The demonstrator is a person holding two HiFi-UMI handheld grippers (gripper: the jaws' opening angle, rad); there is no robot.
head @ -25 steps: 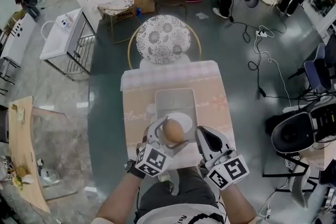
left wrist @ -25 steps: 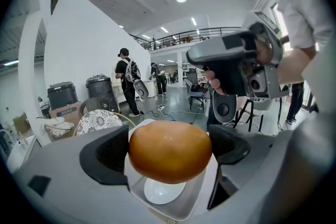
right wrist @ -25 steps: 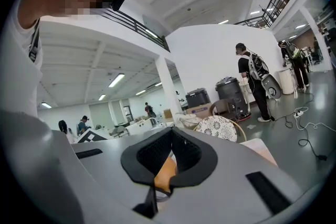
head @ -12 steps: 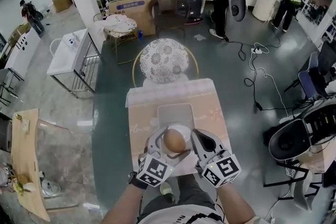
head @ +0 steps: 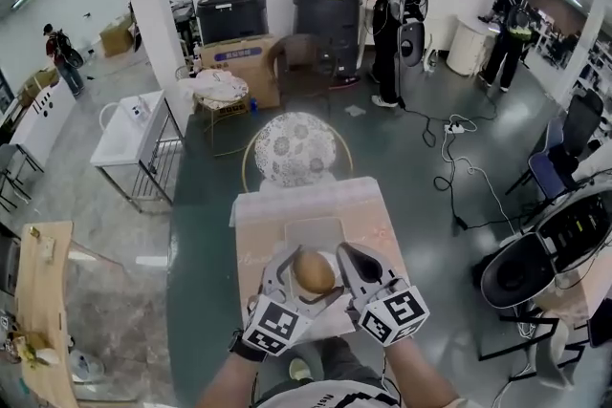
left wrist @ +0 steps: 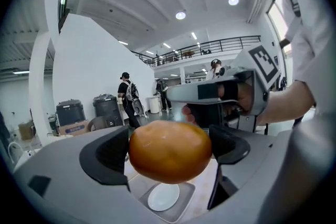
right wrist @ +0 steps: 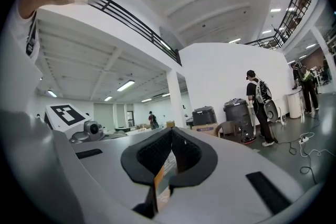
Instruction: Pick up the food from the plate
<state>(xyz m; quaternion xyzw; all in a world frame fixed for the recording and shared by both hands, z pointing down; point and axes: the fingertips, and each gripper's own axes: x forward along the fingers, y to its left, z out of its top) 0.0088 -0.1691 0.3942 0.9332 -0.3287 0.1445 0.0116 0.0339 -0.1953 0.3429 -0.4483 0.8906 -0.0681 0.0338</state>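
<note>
Left claw [left wrist: 170,153] is clamped on the food, one jaw on each side at its widest part, no gap visible. Right claw [right wrist: 170,157] is squeezed closed with nothing between the jaws, and sits just beside the left one.

Below both:
- desk [head: 371,205] with a pale patterned cover
- grey tray [head: 311,230] lying on it
- white plate [left wrist: 163,198] in the tray, bare, directly under the load
- the food itself: a round golden-brown bread roll [left wrist: 169,150] (best guess from the glossy skin), in the air well clear of the plate

Handling estimate:
- Probably light.
- The skin looks smooth, so it could slip or rotate between the pads.
- If it's real bread it'll dent, so more squeeze isn't the fix.
- Current hold across the equator looks right; gripping off-centre on the curved ends would tend to squirt it out.

The pick looks done; the roll only needs holding level.
</note>
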